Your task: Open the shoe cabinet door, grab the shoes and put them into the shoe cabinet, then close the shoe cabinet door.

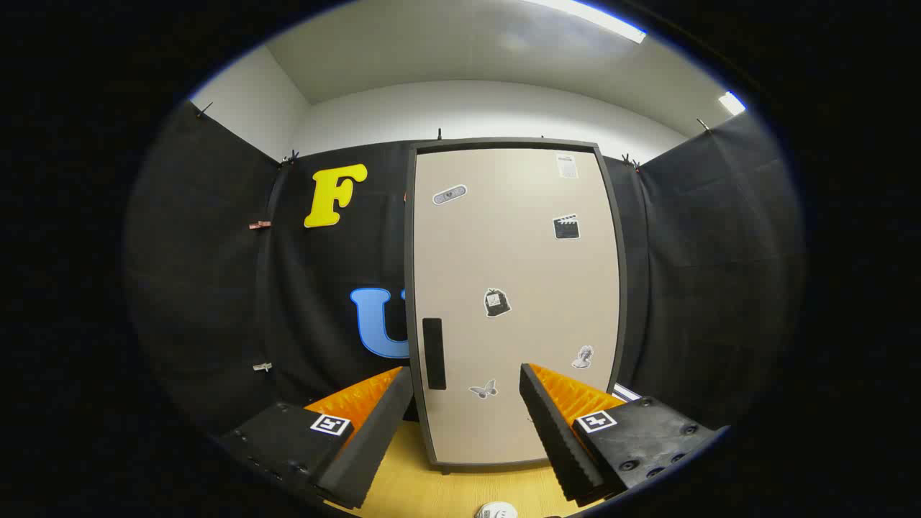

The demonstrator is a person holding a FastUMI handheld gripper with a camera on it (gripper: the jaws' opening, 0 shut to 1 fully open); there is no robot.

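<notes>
A: Two fingers of the gripper (466,403) stand spread wide apart, nothing between them but air, and neither touches anything.

B: And the shoe cabinet (514,302)?

A: Straight ahead, at twelve o'clock from the fingers, standing upright on the wooden floor (432,489). Its door (518,273) is shut, a pale panel in a dark frame.

B: Where's the handle?

A: The handle (434,353) is a dark upright slot near the door's left edge, low down, at about eleven o'clock from the gap between the fingers, just beyond the left finger's tip.

B: Anything on the door?

A: Several small stickers (496,302) scattered across it; one sits near the middle, a butterfly-shaped one low down between the fingers, others toward the top and right side.

B: Shoes?

A: A small white rounded object (495,512) lies on the floor at six o'clock, below the fingers. It is cut off, so I cannot tell what it is.

B: Surroundings?

A: Black cloth wall (691,288) behind and on both sides of the cabinet, with a white ceiling (460,50) and a light strip (597,18) above.
</notes>
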